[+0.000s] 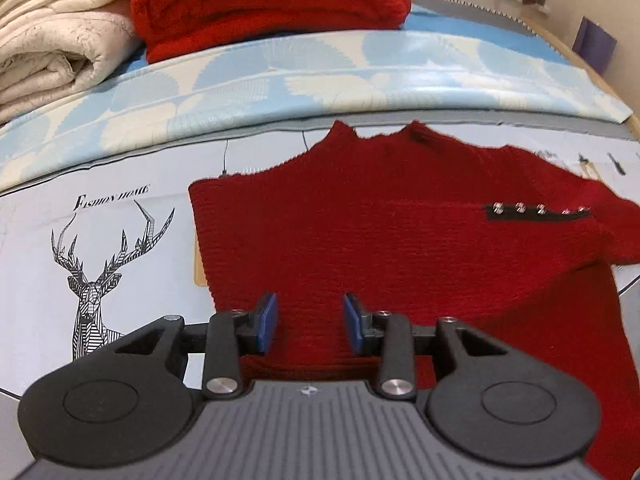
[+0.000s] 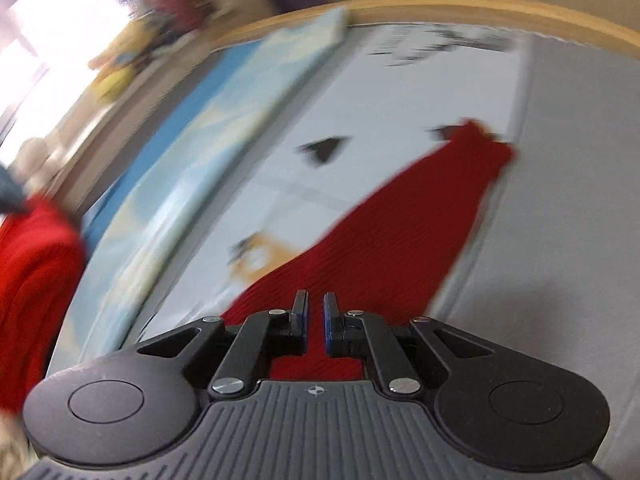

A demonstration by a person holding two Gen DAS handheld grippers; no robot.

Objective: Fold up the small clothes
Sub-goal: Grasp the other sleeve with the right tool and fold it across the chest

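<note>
A: The sweater (image 1: 400, 240)?
B: Dark red knit, black strip with silver studs (image 1: 536, 210).
A: And the cloth (image 1: 92, 240) beneath?
B: Pale grey, black line-drawn stag (image 1: 100, 276) on the left.

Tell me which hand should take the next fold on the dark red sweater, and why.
Probably the right. Its tongs sit over the one sleeve still spread out, jaws a narrow gap apart. The left tongs hang open over the sweater body, whose left side already looks folded in.

a folded red blanket (image 1: 268, 4) sits beside cream quilts (image 1: 52, 40) above a deer-print sheet (image 1: 96, 272).
</note>
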